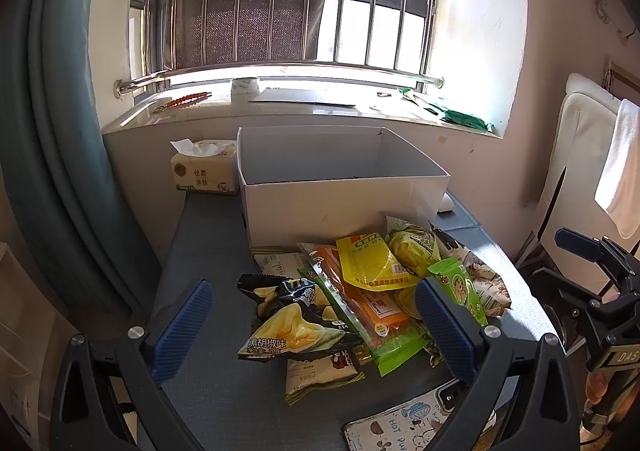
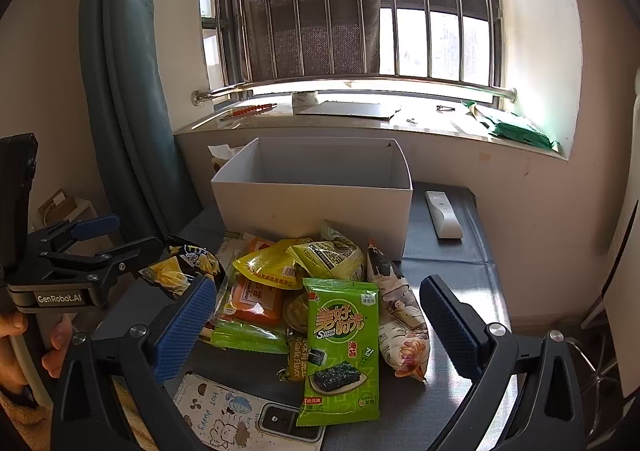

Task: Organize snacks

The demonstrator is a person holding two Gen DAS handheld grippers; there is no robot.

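A heap of snack packets lies on the grey-blue table [image 1: 208,391] in front of an open white box [image 1: 340,203] whose visible inside is bare. My left gripper [image 1: 316,331] is open, its pads either side of a black and yellow chip bag [image 1: 288,315] and an orange packet [image 1: 368,311], holding nothing. A yellow pouch [image 1: 372,259] lies behind them. My right gripper [image 2: 320,331] is open too, straddling a green seaweed packet [image 2: 340,351] and a pale printed bag [image 2: 400,327]. The left gripper [image 2: 124,237] shows at the left of the right wrist view.
A phone in a cartoon case [image 2: 228,415] lies at the table's near edge under the packets. A white remote [image 2: 442,215] sits right of the box [image 2: 312,207], a tissue pack [image 1: 204,171] left of it. Behind are a windowsill [image 1: 280,111] and a curtain [image 1: 60,131].
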